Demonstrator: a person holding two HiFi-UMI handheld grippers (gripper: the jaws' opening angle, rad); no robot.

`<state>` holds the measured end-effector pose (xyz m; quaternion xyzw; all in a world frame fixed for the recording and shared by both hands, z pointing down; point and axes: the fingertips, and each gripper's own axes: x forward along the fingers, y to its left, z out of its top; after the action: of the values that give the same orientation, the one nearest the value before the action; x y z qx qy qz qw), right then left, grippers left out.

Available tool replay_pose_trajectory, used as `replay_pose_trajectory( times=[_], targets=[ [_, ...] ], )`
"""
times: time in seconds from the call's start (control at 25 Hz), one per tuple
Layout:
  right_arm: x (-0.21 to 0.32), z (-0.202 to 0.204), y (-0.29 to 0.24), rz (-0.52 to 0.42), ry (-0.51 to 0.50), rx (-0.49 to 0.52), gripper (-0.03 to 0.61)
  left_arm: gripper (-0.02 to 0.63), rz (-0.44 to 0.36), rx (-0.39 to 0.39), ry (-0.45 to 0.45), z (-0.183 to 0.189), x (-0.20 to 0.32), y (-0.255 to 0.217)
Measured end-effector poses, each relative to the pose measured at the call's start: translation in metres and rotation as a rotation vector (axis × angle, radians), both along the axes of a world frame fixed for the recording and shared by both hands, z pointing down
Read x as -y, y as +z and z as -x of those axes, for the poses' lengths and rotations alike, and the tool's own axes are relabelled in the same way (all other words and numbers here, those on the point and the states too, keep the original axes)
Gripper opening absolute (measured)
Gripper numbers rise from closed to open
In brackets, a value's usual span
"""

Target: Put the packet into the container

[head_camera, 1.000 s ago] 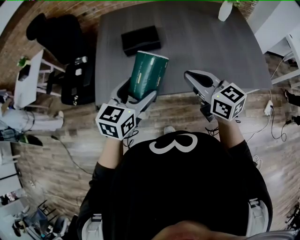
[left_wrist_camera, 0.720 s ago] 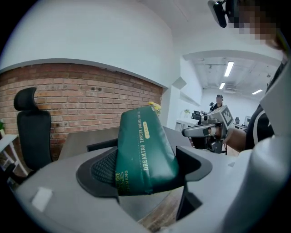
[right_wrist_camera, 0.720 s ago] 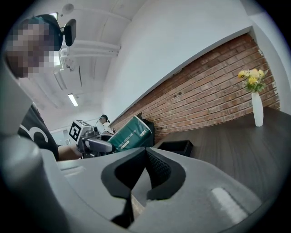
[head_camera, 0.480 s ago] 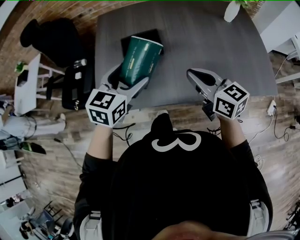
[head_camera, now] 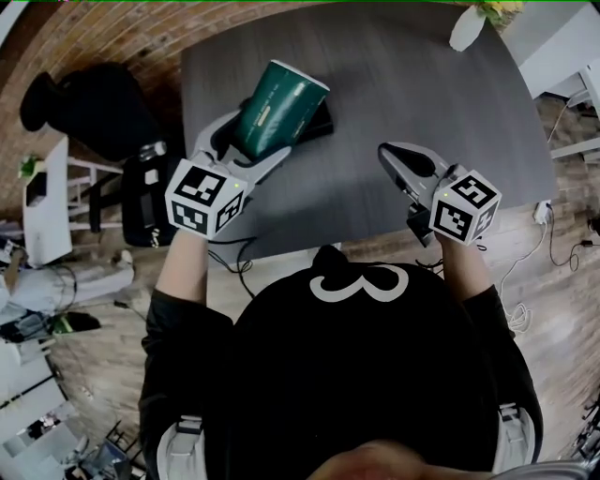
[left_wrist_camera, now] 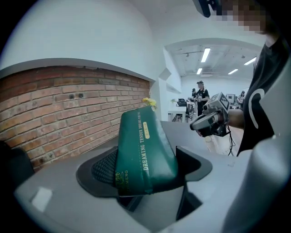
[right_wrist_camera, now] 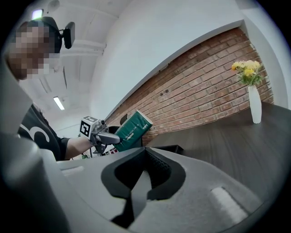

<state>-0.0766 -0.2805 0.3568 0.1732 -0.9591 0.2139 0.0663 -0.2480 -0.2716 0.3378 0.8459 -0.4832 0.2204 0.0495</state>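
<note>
A dark green packet [head_camera: 277, 111] with gold print is clamped at its lower end by my left gripper [head_camera: 251, 142], which is shut on it. The packet [left_wrist_camera: 143, 154] stands tilted, hanging over a low black container [head_camera: 321, 118] on the grey table [head_camera: 422, 84] and hiding most of it. In the right gripper view the packet [right_wrist_camera: 132, 129] shows above the container [right_wrist_camera: 170, 149]. My right gripper [head_camera: 390, 151] hovers over the table's near right part, jaws shut with nothing between them [right_wrist_camera: 145, 152].
A white vase with yellow flowers [right_wrist_camera: 254, 107] stands at the table's far right corner [head_camera: 466, 28]. A black chair [head_camera: 84, 103] and a white stool [head_camera: 42, 197] sit left of the table on the wood floor. A brick wall runs behind.
My left gripper has carried the packet forward and to the left, from the table's near edge to over the black container. The right gripper has barely shifted.
</note>
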Motion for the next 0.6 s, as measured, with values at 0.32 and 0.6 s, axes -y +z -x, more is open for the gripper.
replay_pose_trajectory(
  times=[0.32,0.6],
  targets=[
    [0.031,0.009,0.029,0.058,0.049,-0.031,0.002,0.419,0.044,0.137,0.171,0.020,0.048,0.041],
    [0.048,0.013,0.048,0.107,0.078,-0.053,0.002,0.419,0.104,0.214,0.292,0.032,0.068,0.080]
  ],
)
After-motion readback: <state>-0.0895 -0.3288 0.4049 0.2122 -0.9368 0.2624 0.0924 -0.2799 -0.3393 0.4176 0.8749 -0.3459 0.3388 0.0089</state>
